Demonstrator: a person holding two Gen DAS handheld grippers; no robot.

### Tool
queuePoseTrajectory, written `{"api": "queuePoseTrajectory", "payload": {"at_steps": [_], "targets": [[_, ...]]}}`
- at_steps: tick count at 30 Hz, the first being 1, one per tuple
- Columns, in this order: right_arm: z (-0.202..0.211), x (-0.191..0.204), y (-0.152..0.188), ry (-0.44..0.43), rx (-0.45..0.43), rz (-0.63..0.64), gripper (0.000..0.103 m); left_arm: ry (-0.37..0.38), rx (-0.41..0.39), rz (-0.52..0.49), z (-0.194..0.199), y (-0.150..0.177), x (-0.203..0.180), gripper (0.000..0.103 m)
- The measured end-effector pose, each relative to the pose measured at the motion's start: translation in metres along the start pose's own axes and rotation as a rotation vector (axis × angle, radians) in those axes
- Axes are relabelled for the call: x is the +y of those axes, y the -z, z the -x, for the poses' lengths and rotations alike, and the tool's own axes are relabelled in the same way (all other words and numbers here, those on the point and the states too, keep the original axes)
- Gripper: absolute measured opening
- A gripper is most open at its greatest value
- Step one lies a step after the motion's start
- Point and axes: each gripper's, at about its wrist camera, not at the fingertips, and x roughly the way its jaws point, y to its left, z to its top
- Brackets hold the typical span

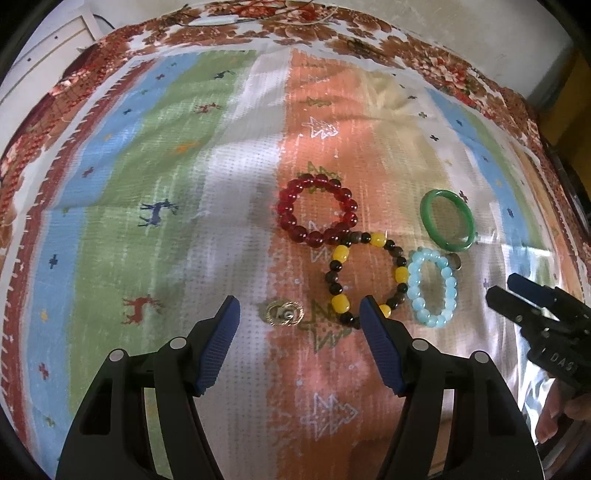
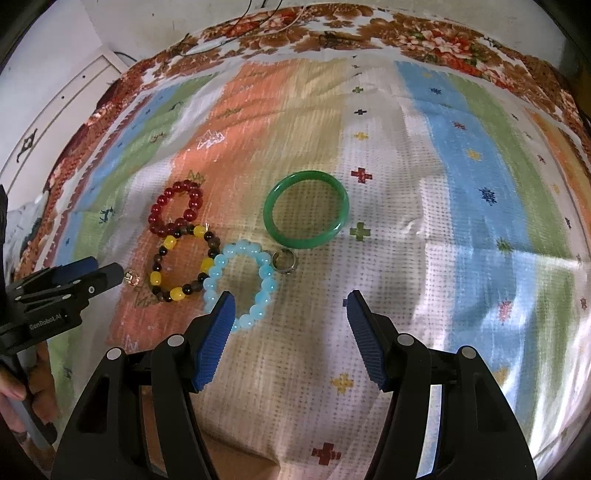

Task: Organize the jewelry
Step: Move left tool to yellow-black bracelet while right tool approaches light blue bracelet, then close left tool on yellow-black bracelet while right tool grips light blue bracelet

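On the striped cloth lie a red bead bracelet (image 1: 317, 211) (image 2: 176, 213), a yellow-and-dark bead bracelet (image 1: 364, 273) (image 2: 183, 264), a pale blue bead bracelet (image 1: 433, 291) (image 2: 242, 286), a green bangle (image 1: 447, 219) (image 2: 306, 214), a metal ring (image 1: 455, 261) (image 2: 283, 261) and a small gold brooch (image 1: 285, 313) (image 2: 131, 277). My left gripper (image 1: 300, 308) is open, with the brooch between its fingertips. My right gripper (image 2: 290, 304) is open and empty, near the blue bracelet; it also shows at the right of the left wrist view (image 1: 511, 293).
The striped cloth (image 1: 155, 184) (image 2: 461, 221) lies over a brown floral cover (image 1: 332, 26) (image 2: 424, 33). A white cabinet (image 2: 55, 122) stands at the far left. The left gripper's body (image 2: 66, 288) shows at the left of the right wrist view.
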Motion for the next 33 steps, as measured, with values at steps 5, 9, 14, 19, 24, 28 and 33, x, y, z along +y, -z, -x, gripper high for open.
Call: {"api": "queuePoseTrajectory", "payload": {"at_steps": [5,9,14,19,24,28,33], "targets": [[-0.012,0.003,-0.004,0.008,0.025,0.016,0.063,0.003,0.015,-0.021,-0.011,-0.005,-0.007,0.066],[-0.021,0.004,-0.007,0.02,0.04,0.025,0.063,0.001,0.024,-0.041,-0.018,-0.008,-0.011,0.066],[-0.032,0.009,-0.01,0.027,0.06,0.047,0.063,-0.011,0.034,-0.057,-0.027,-0.011,-0.014,0.065],[-0.041,0.012,-0.01,0.038,0.077,0.07,0.063,-0.021,0.048,-0.07,-0.037,-0.013,-0.015,0.06],[-0.046,0.012,-0.008,0.048,0.081,0.094,0.062,-0.061,0.055,-0.106,-0.047,-0.017,-0.02,0.053],[-0.047,0.014,-0.008,0.073,0.078,0.108,0.052,-0.096,0.046,-0.149,-0.049,-0.012,-0.023,0.043],[-0.047,0.01,-0.007,0.082,0.088,0.108,0.022,-0.103,0.052,-0.141,-0.048,-0.013,-0.016,0.019]]}}
